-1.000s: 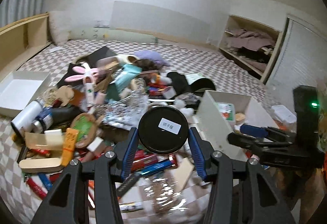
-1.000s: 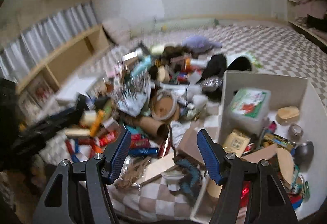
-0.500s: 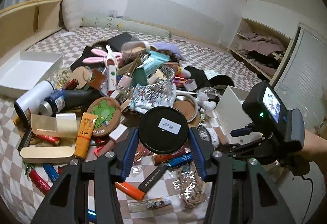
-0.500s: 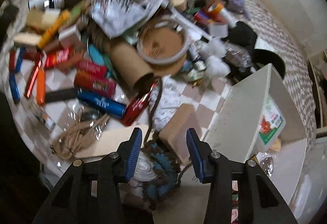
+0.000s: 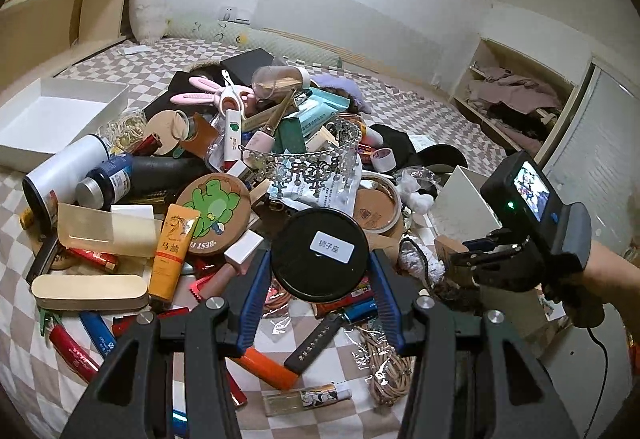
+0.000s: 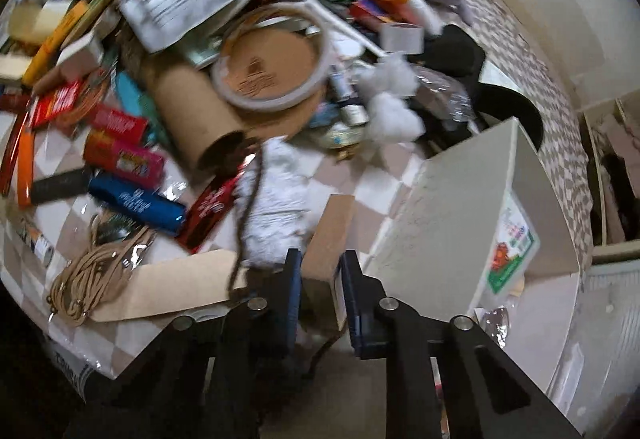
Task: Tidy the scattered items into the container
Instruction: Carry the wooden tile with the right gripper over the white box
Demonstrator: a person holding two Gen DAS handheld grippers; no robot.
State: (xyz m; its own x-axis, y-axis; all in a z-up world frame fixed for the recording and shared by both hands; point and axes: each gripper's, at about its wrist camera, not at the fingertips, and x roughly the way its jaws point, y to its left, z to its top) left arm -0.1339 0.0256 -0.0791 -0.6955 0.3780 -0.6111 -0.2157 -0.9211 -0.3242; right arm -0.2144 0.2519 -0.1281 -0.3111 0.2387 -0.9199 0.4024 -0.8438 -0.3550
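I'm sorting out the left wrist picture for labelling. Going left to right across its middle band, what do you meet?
White bottle → dark blue bottle → frog coaster → black round lid held in the left gripper → white container → right gripper.

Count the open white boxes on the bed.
2. A shallow box lies at far left; a taller container stands at right. Others may be buried out of sight.
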